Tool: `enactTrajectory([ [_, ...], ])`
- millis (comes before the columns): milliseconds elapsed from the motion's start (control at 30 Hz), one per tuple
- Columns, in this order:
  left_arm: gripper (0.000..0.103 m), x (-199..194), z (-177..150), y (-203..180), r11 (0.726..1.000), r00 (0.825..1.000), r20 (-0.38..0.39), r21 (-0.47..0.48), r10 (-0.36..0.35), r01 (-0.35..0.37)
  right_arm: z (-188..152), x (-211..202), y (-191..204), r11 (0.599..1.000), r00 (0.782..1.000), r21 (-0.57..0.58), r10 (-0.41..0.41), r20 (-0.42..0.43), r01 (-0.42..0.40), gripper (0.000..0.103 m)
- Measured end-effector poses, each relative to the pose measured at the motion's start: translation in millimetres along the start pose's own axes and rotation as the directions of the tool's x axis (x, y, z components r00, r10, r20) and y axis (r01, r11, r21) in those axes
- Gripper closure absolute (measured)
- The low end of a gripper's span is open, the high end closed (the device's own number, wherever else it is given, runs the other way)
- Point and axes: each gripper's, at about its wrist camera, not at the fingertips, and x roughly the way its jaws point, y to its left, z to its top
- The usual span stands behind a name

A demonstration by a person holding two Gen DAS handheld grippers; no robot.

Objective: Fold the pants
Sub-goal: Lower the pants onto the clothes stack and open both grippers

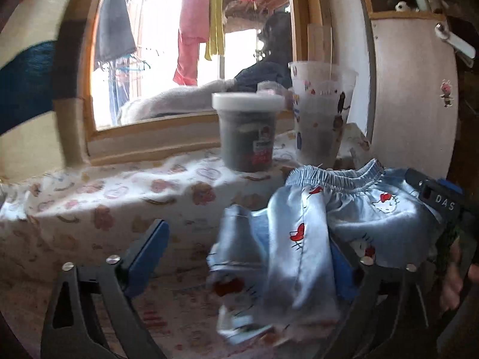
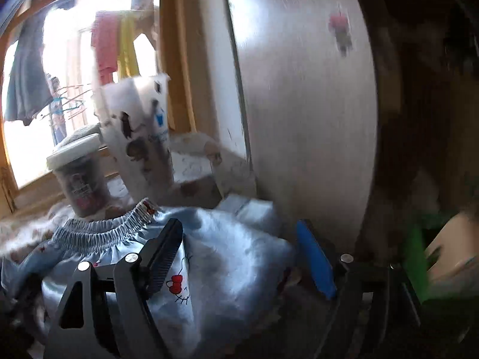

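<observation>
Light blue satin pants with a gathered elastic waistband and red-bow cat prints lie crumpled on the flower-print cloth. My left gripper is open wide; a fold of the pants drapes over its right finger, and its left blue pad is clear of the fabric. The right gripper's body shows at the pants' right edge. In the right wrist view the right gripper is open too, with the pants bunched loosely between and under its fingers. Neither gripper's pads press on the fabric.
Just behind the waistband stand a dark jar with a white lid and a tall printed plastic cup. A wood-framed pane rises behind them. A pale cabinet door stands close on the right. Something green sits at the far right.
</observation>
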Motion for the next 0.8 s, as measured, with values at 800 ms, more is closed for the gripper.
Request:
enactTrajectory([
  [800, 0.001, -129, -72, 65, 0.999, 0.98, 0.195, 0.02, 0.038, -0.043, -93, -109, 46, 0.927, 0.92, -0.102, 0.372, 0.124, -0.361, 0.001],
])
